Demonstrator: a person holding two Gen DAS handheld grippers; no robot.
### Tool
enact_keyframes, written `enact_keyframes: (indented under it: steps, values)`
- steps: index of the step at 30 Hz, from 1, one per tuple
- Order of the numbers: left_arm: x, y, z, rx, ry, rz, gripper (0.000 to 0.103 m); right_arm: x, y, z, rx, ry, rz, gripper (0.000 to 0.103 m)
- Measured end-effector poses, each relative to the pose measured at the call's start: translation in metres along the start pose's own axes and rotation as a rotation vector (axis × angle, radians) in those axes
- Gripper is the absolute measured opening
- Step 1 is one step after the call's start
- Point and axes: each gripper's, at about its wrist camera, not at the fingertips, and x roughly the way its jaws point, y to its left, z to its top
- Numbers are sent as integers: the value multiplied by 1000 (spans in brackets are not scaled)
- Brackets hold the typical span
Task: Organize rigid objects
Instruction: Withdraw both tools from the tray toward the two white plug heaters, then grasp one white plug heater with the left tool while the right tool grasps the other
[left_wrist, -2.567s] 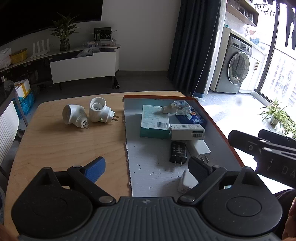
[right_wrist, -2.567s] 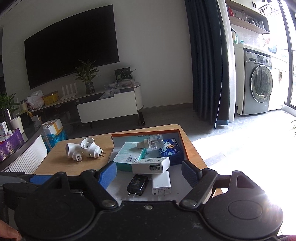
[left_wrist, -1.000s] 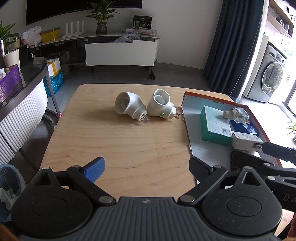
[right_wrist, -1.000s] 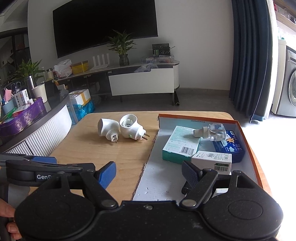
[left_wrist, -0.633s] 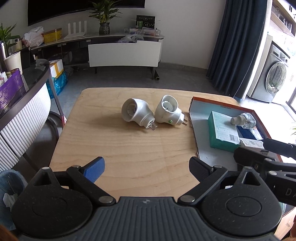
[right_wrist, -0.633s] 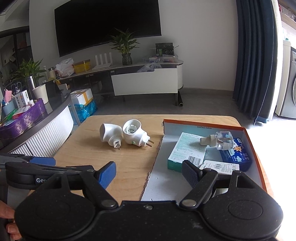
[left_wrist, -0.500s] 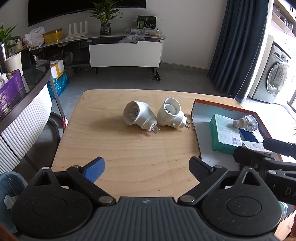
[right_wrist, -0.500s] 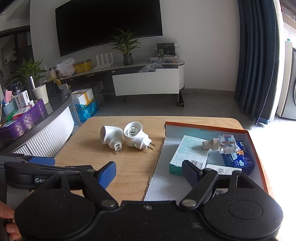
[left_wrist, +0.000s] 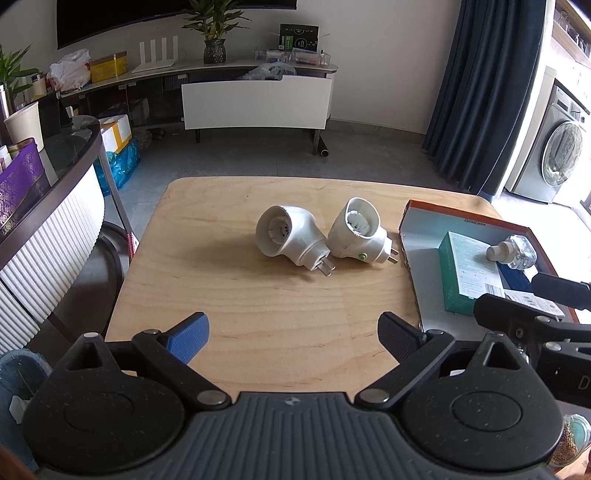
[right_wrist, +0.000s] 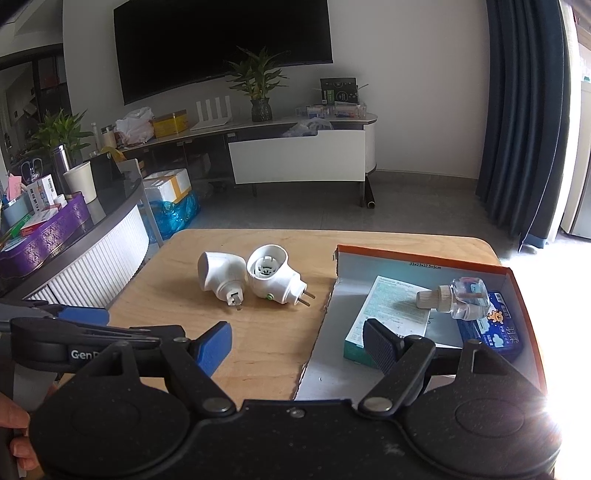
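Two white plug-in adapters lie side by side on the wooden table (left_wrist: 258, 295): the left adapter (left_wrist: 290, 236) (right_wrist: 221, 275) and the right adapter (left_wrist: 356, 232) (right_wrist: 273, 275), which has a green dot. To their right stands an orange-rimmed box lid (left_wrist: 465, 218) (right_wrist: 417, 256) holding a teal box (left_wrist: 467, 273) (right_wrist: 395, 306), a clear refill bottle (left_wrist: 513, 251) (right_wrist: 458, 293) and a blue pack (right_wrist: 495, 330). My left gripper (left_wrist: 291, 332) is open over bare wood, short of the adapters. My right gripper (right_wrist: 297, 345) is open above the lid's left edge, holding nothing.
A curved counter (right_wrist: 74, 236) with a purple box stands at the table's left. A TV stand (left_wrist: 258, 92) with plants is beyond, a dark curtain (left_wrist: 480, 92) and a washing machine (left_wrist: 557, 158) at right. A hand (right_wrist: 14, 435) holds the left gripper's grip.
Both grippers have drawn back and shifted left from the box lid, so the adapters now sit nearer the middle of each view. Both stay open and empty.
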Motion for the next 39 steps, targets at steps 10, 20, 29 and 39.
enact_keyframes:
  steps: [10,20,29,39]
  values:
    - [34,12,16,-17,1,13,103,22,-3,5,-4,23,7,92]
    - [82,13,42,-47,-16,30,103,32,-11,7,13,28,19,92]
    - [108,8,51,-46,-3,33,103,38,-15,8,18,30,25,92]
    - [109,13,42,4,-44,11,68,47,-15,10,20,39,31,92]
